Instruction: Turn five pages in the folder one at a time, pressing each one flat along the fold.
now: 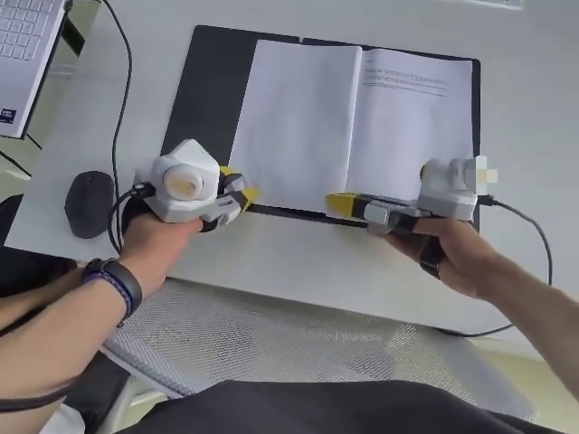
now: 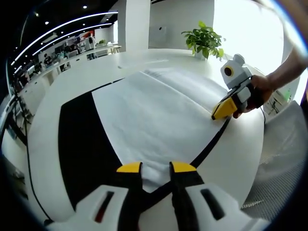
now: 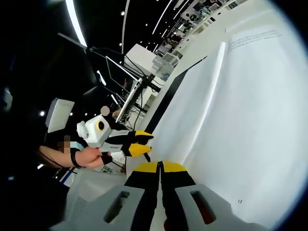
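Head view shows the folder [image 1: 204,90] lying open on the white table [image 1: 298,271], its black cover bare on the left, a blank left page [image 1: 294,117] and a right page [image 1: 412,127] with a few lines of print meeting at the fold [image 1: 355,117].

The left gripper [image 1: 242,194] sits at the near corner of the left page. In the left gripper view its jaws stand a narrow gap apart, with the page's edge just ahead of the tips and nothing visibly clamped. The right gripper [image 1: 339,204] lies low at the near edge of the right page. In the right gripper view its jaws are pressed almost together, and I cannot tell whether a sheet is caught between them.

The main risk is at the right page's edge: jaws this tight may pinch more than one sheet, so two pages would turn as one. A hard tug on thin paper could also crease or tear the corner.

The folder rests loose on a smooth table — a lift from the right may drag it sideways unless the left gripper bears down on it. Pressing the fold with hard tips could wrinkle the sheet instead of flattening it.
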Motion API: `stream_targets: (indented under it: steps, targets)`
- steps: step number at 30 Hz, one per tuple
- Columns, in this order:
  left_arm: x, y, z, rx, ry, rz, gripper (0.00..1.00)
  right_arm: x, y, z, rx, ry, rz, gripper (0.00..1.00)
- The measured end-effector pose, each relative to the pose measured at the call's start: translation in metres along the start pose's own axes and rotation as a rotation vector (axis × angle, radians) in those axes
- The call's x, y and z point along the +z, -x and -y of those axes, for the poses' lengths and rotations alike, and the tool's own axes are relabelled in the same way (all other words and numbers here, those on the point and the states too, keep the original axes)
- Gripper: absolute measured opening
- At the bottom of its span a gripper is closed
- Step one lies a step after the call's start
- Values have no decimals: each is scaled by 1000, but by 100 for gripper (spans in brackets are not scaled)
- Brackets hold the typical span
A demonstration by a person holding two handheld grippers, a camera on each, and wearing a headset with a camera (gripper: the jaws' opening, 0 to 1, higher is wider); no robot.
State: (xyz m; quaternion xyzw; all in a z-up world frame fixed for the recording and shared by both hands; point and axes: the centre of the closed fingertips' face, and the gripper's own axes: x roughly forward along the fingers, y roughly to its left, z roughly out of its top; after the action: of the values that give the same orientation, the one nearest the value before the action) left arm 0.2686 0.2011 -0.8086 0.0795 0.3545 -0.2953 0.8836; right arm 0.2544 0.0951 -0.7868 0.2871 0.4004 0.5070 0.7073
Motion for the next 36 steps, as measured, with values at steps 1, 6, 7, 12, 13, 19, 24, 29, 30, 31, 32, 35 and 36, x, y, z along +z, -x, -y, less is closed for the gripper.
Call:
stream_targets:
  steps: [1,6,7,12,13,19,24,29,30,31,32,35,36]
  targets:
    - [0,0,0,-2,2,0,21,0,0,-1,-1,-1,2,0]
    - [0,1,1,-6,1,-2,22,1,0,-3,-8,-16,10,2]
    - [0,1,1,-7,5,-1,22,1,0,-4,-7,-21,11,4]
    - [2,2,2,-36,90,16,27,2,1,-14,-12,5,-4,13]
    - [1,2,2,-33,78,7,27,2,3,-15,-13,10,-4,14]
    - [9,3,10,-48,73,-4,36,10,15,-18,-33,36,28,18]
    - [24,7,13,-47,64,19,41,18,30,-16,-74,73,44,21]
    - [39,14,14,-53,59,50,42,31,52,-14,-121,117,79,24]
    - [42,15,14,-52,63,61,42,34,56,-13,-129,119,88,24]
    - [45,17,14,-49,66,70,42,36,60,-12,-137,123,97,25]
    - [46,19,14,-48,67,73,42,39,65,-12,-145,130,105,26]
    - [53,24,14,-42,65,90,43,51,83,-8,-184,168,134,28]
    - [55,25,14,-43,65,95,43,53,87,-8,-193,175,134,29]
